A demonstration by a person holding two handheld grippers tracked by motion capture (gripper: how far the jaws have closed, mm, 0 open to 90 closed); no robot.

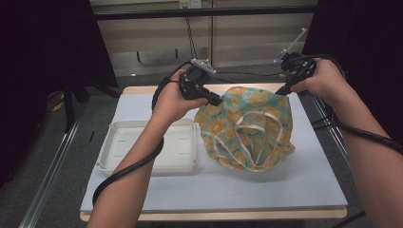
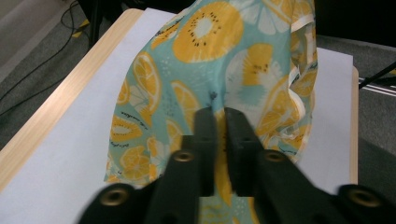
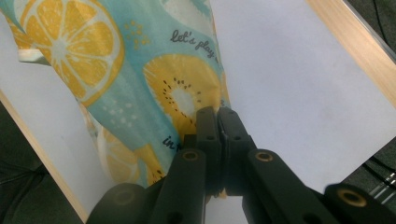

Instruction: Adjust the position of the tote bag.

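Observation:
A teal cloth [image 1: 247, 126] printed with orange fruit slices hangs in a bunch over the white table mat [image 1: 304, 180], its lower folds resting on the mat. My left gripper [image 1: 219, 101] is shut on the cloth's upper left edge; its jaws pinch the cloth [image 2: 205, 56] in the left gripper view, left gripper [image 2: 220, 113]. My right gripper [image 1: 280, 91] is shut on the upper right corner. In the right gripper view the cloth [image 3: 140, 79] is pinched between the jaws of the right gripper [image 3: 218, 112]. Cream trim loops show in the middle folds.
A shallow white tray [image 1: 119, 142] lies on the mat left of the cloth, under my left forearm. The wooden table edge [image 1: 214, 213] runs along the front. Black stands and a rail sit beyond the far edge.

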